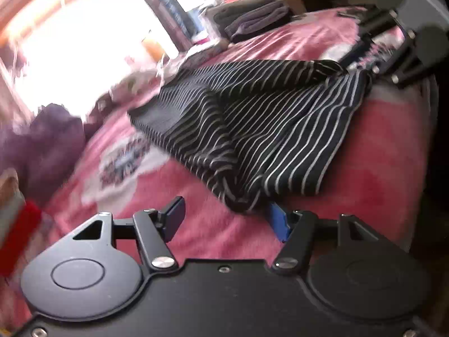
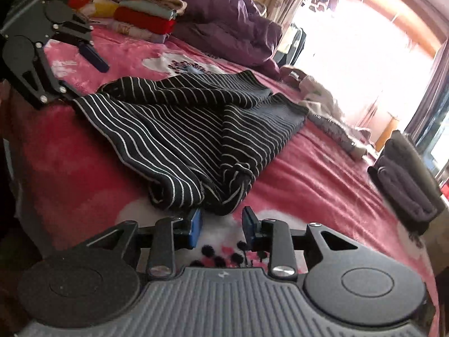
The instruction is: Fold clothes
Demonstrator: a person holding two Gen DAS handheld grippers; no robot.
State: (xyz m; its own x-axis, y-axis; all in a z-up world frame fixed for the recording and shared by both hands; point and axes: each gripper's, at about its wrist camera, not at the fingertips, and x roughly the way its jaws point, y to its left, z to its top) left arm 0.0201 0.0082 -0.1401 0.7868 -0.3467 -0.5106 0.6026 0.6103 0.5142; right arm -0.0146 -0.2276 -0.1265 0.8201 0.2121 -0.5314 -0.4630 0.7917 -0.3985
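Observation:
A black garment with thin white stripes (image 1: pixel 252 118) (image 2: pixel 182 123) lies crumpled on a pink flowered blanket (image 1: pixel 378 174) (image 2: pixel 67 157). In the left wrist view my left gripper (image 1: pixel 227 219) is low over the blanket with its blue pads well apart. One bunched end of the garment reaches just between the fingertips, unpressed. In the right wrist view my right gripper (image 2: pixel 222 224) holds its pads a narrower gap apart at the garment's other bunched end, with no cloth pinched. Each gripper also shows in the other's view, the right gripper (image 1: pixel 364 61) and the left gripper (image 2: pixel 84 75).
A stack of folded clothes (image 2: pixel 146 14) and a purple duvet (image 2: pixel 224 16) lie at the far side of the bed. Dark folded clothes (image 2: pixel 407 174) (image 1: pixel 252 19) sit near one edge. A white and grey garment (image 2: pixel 331 112) lies beyond the striped one. A bright window fills the background.

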